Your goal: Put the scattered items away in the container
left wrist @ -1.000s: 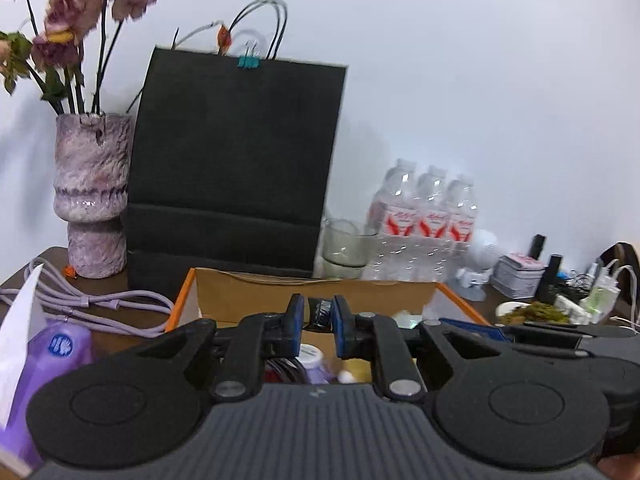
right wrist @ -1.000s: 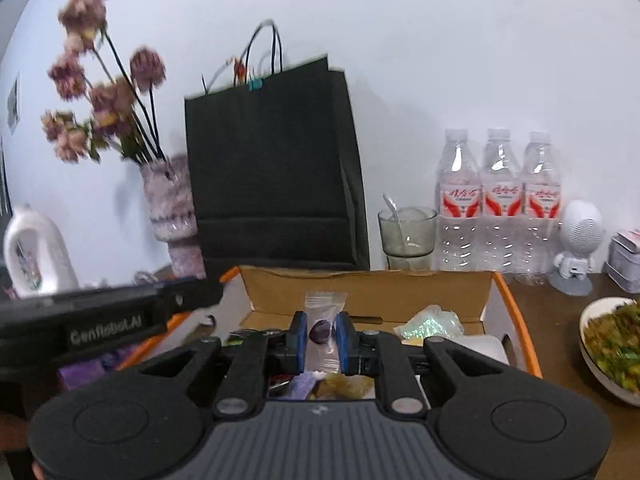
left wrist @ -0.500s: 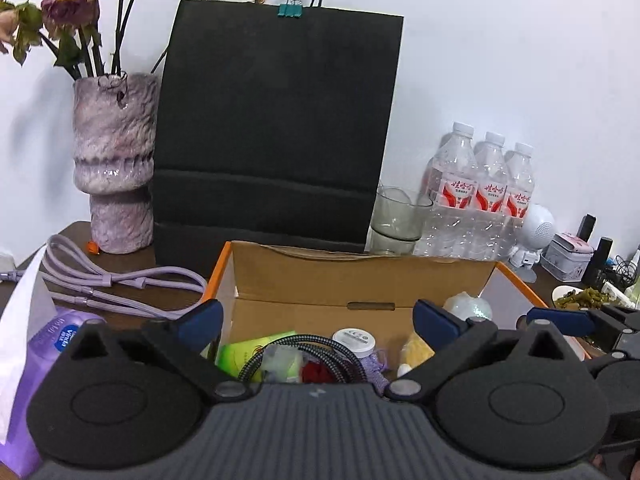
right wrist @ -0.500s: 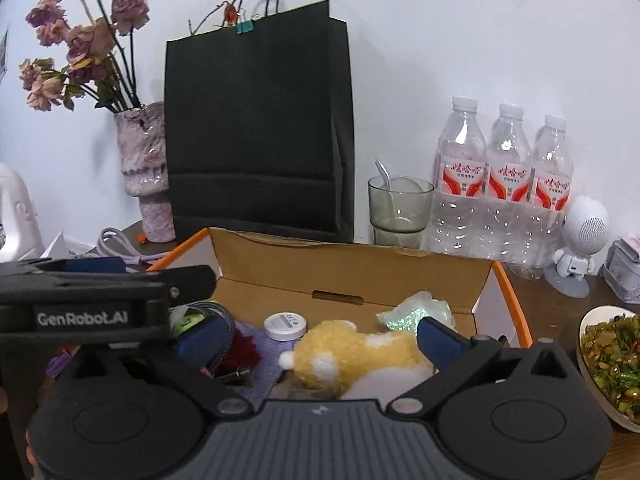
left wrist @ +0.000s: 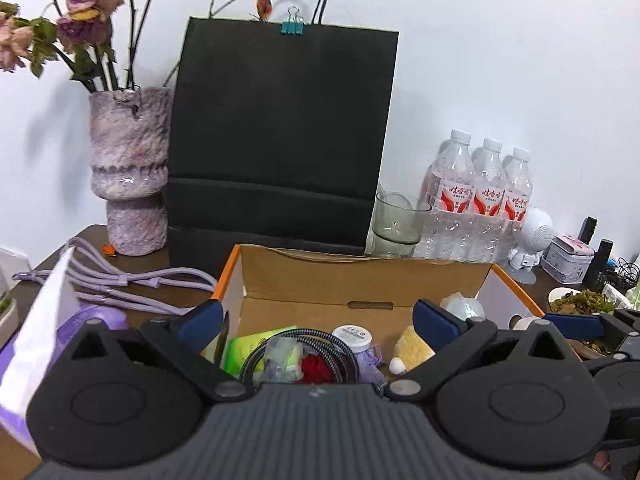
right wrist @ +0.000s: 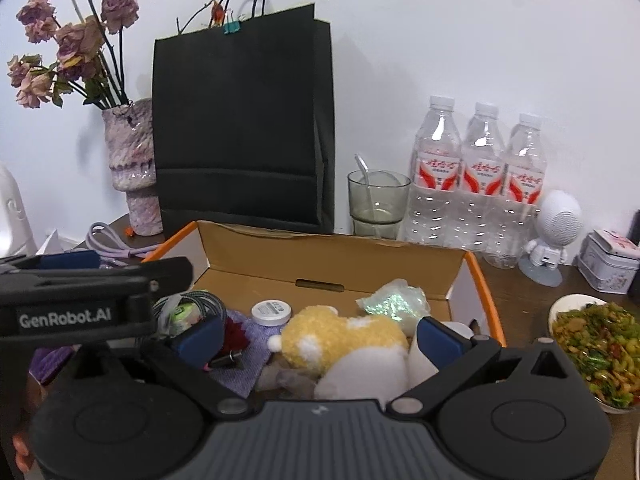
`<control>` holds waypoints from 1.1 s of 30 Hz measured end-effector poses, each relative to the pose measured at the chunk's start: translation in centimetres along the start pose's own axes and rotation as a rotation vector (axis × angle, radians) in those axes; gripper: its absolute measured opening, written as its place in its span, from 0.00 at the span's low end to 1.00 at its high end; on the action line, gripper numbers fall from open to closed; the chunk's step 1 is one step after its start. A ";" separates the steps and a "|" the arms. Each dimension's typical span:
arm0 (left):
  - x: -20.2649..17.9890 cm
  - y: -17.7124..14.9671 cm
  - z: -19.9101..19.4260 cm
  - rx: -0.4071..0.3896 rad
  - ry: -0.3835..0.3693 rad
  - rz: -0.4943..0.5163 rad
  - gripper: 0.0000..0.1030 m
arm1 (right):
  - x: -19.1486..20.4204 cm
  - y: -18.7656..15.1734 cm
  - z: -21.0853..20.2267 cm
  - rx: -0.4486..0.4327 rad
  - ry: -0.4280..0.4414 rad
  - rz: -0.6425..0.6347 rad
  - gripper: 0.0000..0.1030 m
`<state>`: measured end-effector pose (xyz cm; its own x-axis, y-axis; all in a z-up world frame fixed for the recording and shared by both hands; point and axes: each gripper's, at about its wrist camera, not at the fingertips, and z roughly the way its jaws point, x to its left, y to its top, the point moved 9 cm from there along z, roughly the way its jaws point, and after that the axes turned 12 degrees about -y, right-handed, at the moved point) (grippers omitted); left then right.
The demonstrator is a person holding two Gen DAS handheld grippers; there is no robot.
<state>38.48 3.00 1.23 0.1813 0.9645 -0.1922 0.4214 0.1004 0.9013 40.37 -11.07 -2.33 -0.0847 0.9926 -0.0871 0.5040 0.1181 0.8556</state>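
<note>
An orange-rimmed cardboard box (left wrist: 360, 276) (right wrist: 332, 256) sits in front of both grippers. Inside lie a yellow and white plush toy (right wrist: 344, 340) (left wrist: 412, 350), a braided cable coil (left wrist: 304, 340), a small white round tin (right wrist: 271, 312) (left wrist: 352, 334), a green packet (left wrist: 256, 344), a red item (left wrist: 316, 366), a purple cloth (right wrist: 248, 344) and a glittery clear bag (right wrist: 394, 300). My left gripper (left wrist: 318, 320) hovers over the box's near left part, jaws wide open and empty. My right gripper (right wrist: 318, 336) hangs over the plush toy, also wide open and empty.
Behind the box stand a black paper bag (left wrist: 280, 140), a purple vase (left wrist: 128, 168) with dried roses, a glass (right wrist: 378, 204) and three water bottles (right wrist: 480, 176). A purple cord (left wrist: 132, 284) and tissue pack (left wrist: 44, 344) lie left; a food dish (right wrist: 592, 344) sits right.
Both grippers went from shut to wide open. The small wrapped item seen between the right jaws is gone from them. Both views dipped down toward the box.
</note>
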 end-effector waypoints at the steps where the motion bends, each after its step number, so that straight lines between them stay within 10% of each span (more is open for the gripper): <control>1: -0.2 0.1 -0.6 -0.007 -0.006 0.000 1.00 | -0.1 -0.1 -0.5 -0.001 -0.002 0.001 1.00; 33: -7.0 -5.4 -21.4 0.048 -0.038 0.041 1.00 | -2.0 -7.7 -22.9 -0.025 -0.018 0.002 1.00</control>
<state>15.95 0.91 6.03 0.2323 0.9576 -0.1703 0.4549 0.0478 0.8893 16.96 -14.61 2.99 -0.0686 0.9932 -0.0942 0.4824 0.1157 0.8683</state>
